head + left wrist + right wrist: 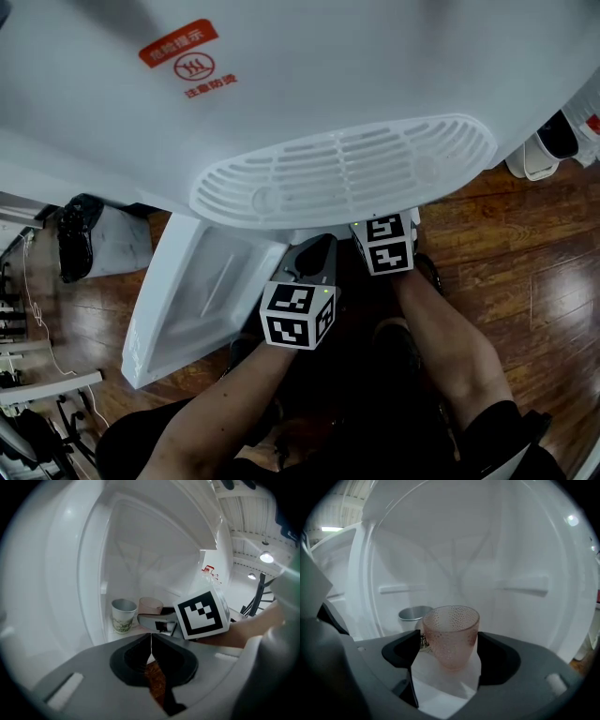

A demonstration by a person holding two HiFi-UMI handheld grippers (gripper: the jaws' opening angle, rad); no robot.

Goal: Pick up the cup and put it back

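A pink dotted glass cup [451, 632] sits between the jaws of my right gripper [449, 641], which is shut on it near the rim. The cup's base is at the white shelf [445, 684] inside the white cabinet. The left gripper view shows the same pink cup [150, 605] behind the right gripper's finger [157, 622]. My left gripper [151, 652] is shut and empty, held back outside the compartment. Seen from the head, both grippers, the left [309, 272] and the right [382, 234], reach under the cabinet's top and their tips are hidden.
A silver-rimmed cup with a green leaf print [123, 616] stands on the shelf just left of the pink one. The cabinet door [187, 300] hangs open at the left. A vented white lid [347, 169] overhangs the grippers. Wooden floor [525, 272] lies below.
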